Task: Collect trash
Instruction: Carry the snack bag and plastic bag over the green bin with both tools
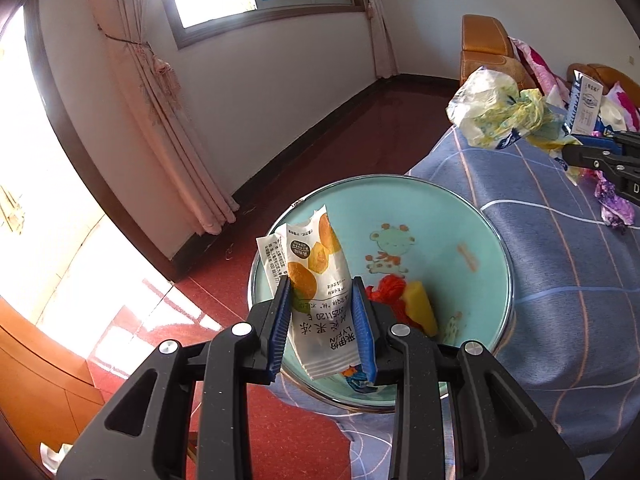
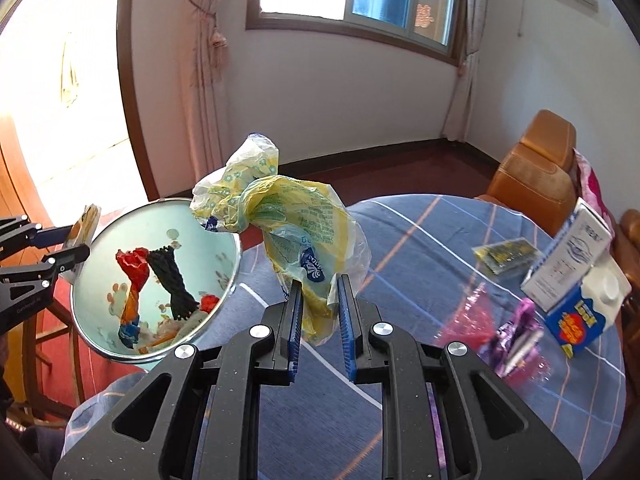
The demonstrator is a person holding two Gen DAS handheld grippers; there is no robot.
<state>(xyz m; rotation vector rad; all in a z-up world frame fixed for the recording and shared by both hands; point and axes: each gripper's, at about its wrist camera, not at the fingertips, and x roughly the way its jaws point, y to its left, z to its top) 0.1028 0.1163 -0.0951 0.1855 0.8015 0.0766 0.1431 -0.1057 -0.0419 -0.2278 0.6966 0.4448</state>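
Left wrist view: the left tongs (image 1: 322, 322) are clamped on a white printed snack wrapper with orange fruit pictures (image 1: 318, 292), its flat body pinched between the blue ribbed pads (image 1: 362, 320). The wrapper stands upright over the mouth of a pale turquoise round bin with a chrome rim and a cartoon animal print (image 1: 472, 216). Down inside the bin lie a crumpled red wrapper (image 1: 390, 290) and a yellow piece (image 1: 420, 310). The bin stands on the red floor (image 1: 304, 444), pressed against the edge of a table covered with a blue checked cloth (image 1: 560, 280).

Right wrist view: the right tongs (image 2: 320, 320) are clamped on a crumpled yellow and clear plastic bag with blue print (image 2: 292, 216), gripping its lower tail while the rest billows upward above the table's near edge, just beside the bin's rim. Further along the cloth, toward the table's right edge, rest a purple foil wrapper (image 2: 516, 332), a pink crinkled film (image 2: 468, 320) that is blurred, a small dark green packet (image 2: 506, 256), a white and grey carton (image 2: 568, 256) and a blue and white milk carton with a round cap (image 2: 588, 308), the two cartons touching. An orange-brown leather chair (image 2: 536, 172) stands at the table's far edge.
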